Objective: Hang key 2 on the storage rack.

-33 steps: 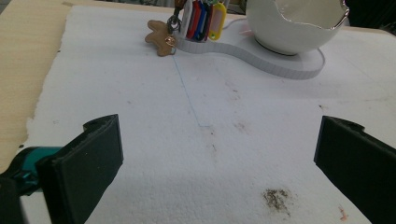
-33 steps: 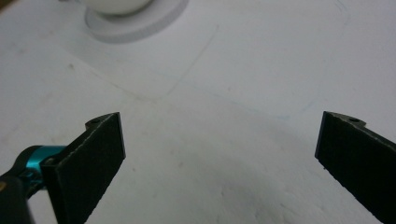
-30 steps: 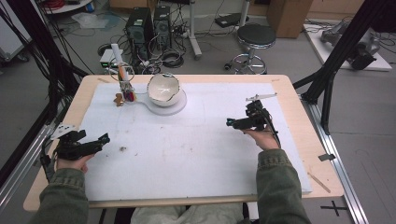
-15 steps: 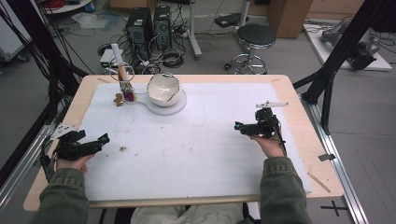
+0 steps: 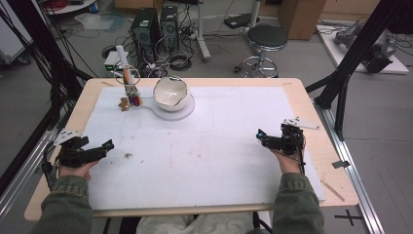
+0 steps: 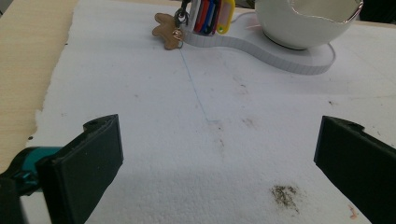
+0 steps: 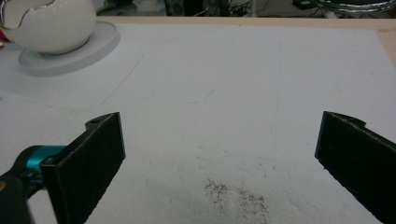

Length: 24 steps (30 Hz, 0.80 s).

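My left gripper (image 5: 103, 146) rests on the white foam sheet (image 5: 219, 161) near the table's left edge. Its jaws stand wide apart with nothing between them (image 6: 219, 140). My right gripper (image 5: 261, 138) sits near the sheet's right edge, also open and empty (image 7: 219, 135). At the back left, a white bowl shaped like a broken eggshell (image 5: 170, 90) (image 6: 306, 21) (image 7: 49, 23) stands on a white base (image 5: 181, 112). Beside it, coloured key tags (image 5: 132, 99) (image 6: 208, 14) and a small brown gingerbread charm (image 5: 124, 104) (image 6: 166, 29) are on that base's end.
Dark smudges mark the foam sheet in front of each gripper (image 6: 285, 195) (image 7: 233, 193). The wooden table (image 5: 336, 161) shows around the sheet's edges. Black frame struts (image 5: 350, 58), a stool (image 5: 265, 41) and computer cases (image 5: 156, 27) stand beyond the table's far edge.
My right gripper has moved to the right and nearer to the person, coming low over the sheet. The left gripper has stayed still.
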Each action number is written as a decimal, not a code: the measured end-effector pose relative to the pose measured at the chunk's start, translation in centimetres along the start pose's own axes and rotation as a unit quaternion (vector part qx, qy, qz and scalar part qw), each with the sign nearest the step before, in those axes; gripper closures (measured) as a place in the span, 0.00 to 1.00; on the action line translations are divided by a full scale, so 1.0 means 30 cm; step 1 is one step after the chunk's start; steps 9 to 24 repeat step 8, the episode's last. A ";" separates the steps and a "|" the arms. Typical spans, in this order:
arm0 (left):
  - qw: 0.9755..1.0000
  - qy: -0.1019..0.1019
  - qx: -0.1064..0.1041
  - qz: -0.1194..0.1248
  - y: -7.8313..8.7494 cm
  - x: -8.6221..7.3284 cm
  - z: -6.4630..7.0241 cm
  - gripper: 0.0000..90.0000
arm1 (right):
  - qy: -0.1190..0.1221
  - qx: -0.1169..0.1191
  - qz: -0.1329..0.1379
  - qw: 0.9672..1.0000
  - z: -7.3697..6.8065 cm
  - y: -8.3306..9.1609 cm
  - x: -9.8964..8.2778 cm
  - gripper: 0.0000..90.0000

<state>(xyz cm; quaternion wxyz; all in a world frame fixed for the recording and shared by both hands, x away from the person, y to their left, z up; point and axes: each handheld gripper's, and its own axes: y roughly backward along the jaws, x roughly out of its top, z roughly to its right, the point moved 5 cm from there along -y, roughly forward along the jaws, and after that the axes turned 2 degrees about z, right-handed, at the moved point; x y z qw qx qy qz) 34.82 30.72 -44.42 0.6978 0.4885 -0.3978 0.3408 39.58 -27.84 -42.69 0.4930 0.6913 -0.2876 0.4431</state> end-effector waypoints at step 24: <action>1.000 -0.001 -0.004 -0.003 -0.011 -0.001 0.006 0.02 | -0.011 -0.029 0.032 0.999 0.027 0.028 -0.007 0.01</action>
